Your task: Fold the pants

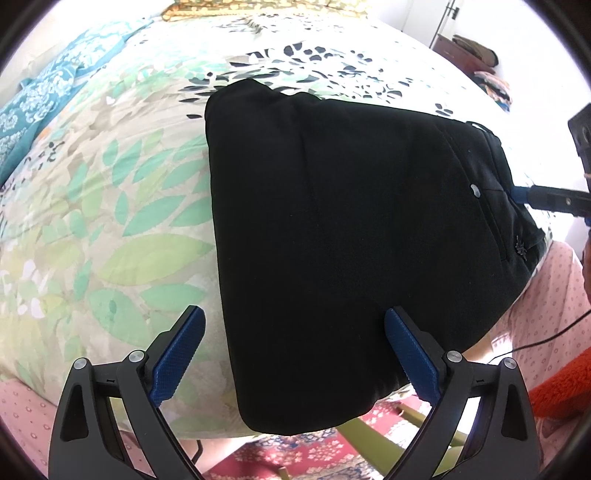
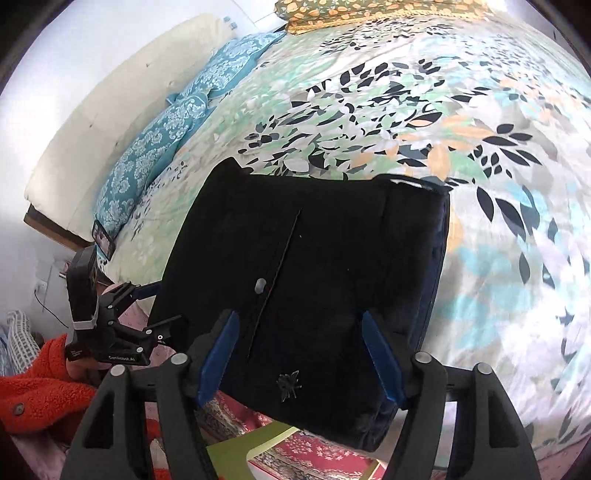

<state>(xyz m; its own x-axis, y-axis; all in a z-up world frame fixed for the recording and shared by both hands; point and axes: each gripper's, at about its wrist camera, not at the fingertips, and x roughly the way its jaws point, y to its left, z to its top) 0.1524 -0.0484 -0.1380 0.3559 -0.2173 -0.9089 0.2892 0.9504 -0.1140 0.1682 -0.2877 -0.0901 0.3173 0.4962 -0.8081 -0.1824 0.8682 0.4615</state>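
Black pants (image 1: 332, 240) lie folded into a compact rectangle on the floral bedspread (image 1: 110, 221), near the bed's front edge. A pale button (image 2: 260, 284), a pocket seam and a small embroidered emblem (image 2: 288, 384) face up. My left gripper (image 1: 295, 354) hovers open over the near end of the fold, one blue pad over the bedspread and the other over the cloth. My right gripper (image 2: 299, 358) stands open over the waistband end, with nothing pinched. One finger (image 1: 543, 197) of the right gripper reaches in at the waistband edge. The left gripper (image 2: 162, 308) shows beside the pants' left edge.
Teal patterned pillows (image 2: 159, 147) and a yellow-flowered pillow (image 2: 369, 11) lie at the far side. A phone (image 2: 103, 236) rests at the bed's corner. Below the bed edge are a green stool (image 2: 243, 446), a red patterned rug (image 1: 295, 454) and an orange fleece sleeve (image 2: 40, 391).
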